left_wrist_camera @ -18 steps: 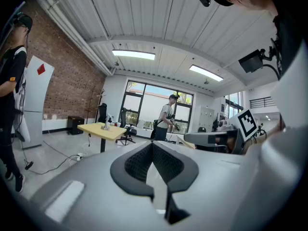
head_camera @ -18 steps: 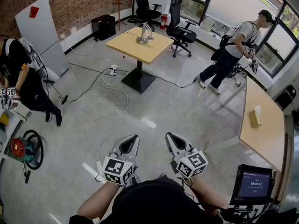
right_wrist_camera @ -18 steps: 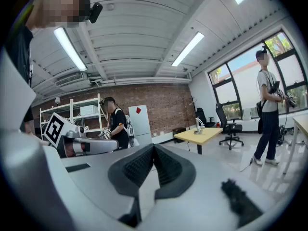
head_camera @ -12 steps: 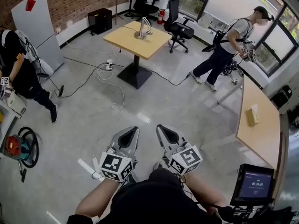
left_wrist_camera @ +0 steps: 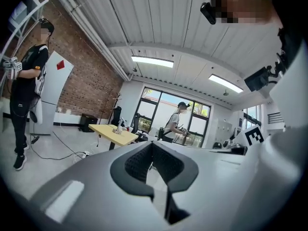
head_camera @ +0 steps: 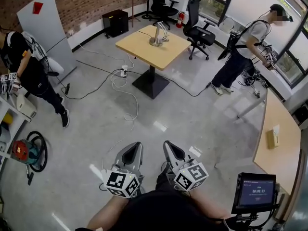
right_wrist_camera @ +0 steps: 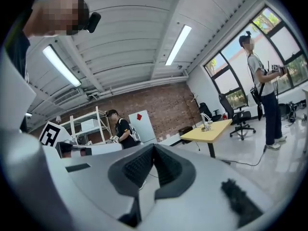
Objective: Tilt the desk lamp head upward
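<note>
A silver desk lamp [head_camera: 158, 34] stands on a square yellow table [head_camera: 144, 52] far across the room; it also shows small in the left gripper view as the lamp [left_wrist_camera: 118, 127] and in the right gripper view as the lamp [right_wrist_camera: 207, 123]. My left gripper [head_camera: 133, 151] and right gripper [head_camera: 171, 149] are held side by side close to my body, low in the head view, several steps from the table. Both are shut with nothing between the jaws, their pads pressed together.
Cables and a power strip [head_camera: 126, 71] trail over the floor before the table. Office chairs [head_camera: 200, 30] stand behind it. One person [head_camera: 29, 76] stands at the left, another [head_camera: 245, 49] at the right by a long wooden table [head_camera: 279, 148]. A monitor [head_camera: 253, 193] sits at my right.
The head view has shifted, so the yellow table and lamp sit further right in it. The person at the right has stepped rightward. My grippers stay shut and close together.
</note>
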{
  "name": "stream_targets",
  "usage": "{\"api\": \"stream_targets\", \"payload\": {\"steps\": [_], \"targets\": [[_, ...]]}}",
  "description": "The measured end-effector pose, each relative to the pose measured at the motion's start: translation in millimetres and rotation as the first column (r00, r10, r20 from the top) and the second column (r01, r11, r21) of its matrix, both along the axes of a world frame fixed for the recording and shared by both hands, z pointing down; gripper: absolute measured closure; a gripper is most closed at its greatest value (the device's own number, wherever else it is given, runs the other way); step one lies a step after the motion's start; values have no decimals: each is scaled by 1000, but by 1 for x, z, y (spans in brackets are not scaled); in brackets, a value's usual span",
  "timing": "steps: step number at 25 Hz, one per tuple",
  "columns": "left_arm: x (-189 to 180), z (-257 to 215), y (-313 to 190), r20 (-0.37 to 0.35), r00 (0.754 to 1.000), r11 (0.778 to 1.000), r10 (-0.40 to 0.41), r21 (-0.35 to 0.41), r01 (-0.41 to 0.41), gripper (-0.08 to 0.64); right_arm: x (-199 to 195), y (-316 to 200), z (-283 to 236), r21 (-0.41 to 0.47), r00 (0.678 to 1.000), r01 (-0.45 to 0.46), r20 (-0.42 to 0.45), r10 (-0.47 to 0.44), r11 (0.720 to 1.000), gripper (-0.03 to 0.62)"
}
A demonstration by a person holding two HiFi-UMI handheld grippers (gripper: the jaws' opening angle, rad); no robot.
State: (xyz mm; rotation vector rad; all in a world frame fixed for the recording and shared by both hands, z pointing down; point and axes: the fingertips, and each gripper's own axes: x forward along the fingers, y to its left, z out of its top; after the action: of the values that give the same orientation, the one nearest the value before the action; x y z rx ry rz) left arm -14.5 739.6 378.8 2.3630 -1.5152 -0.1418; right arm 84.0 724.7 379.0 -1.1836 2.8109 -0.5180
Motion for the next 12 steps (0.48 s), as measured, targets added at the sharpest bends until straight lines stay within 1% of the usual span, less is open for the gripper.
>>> {"api": "stream_targets", "payload": {"steps": [2, 4, 9, 12], "targets": [[-1, -2, -25, -2, 999, 999, -41, -4, 41, 554, 10, -30, -4, 5, 1000, 6, 18, -6, 1000, 588], [7, -3, -51, -4, 998, 998, -67, -12, 67, 554, 20, -59, -8, 14, 999, 20, 31, -21, 1000, 588], [57, -7, -102, 18, 998, 998, -63, -15, 63, 554, 54, -111, -11, 16, 997, 57, 55, -57, 998, 588], [81, -4, -126, 30, 997, 997, -75, -17, 75, 554, 72, -137, -10, 22, 996, 72, 57, -73, 997, 588]]}}
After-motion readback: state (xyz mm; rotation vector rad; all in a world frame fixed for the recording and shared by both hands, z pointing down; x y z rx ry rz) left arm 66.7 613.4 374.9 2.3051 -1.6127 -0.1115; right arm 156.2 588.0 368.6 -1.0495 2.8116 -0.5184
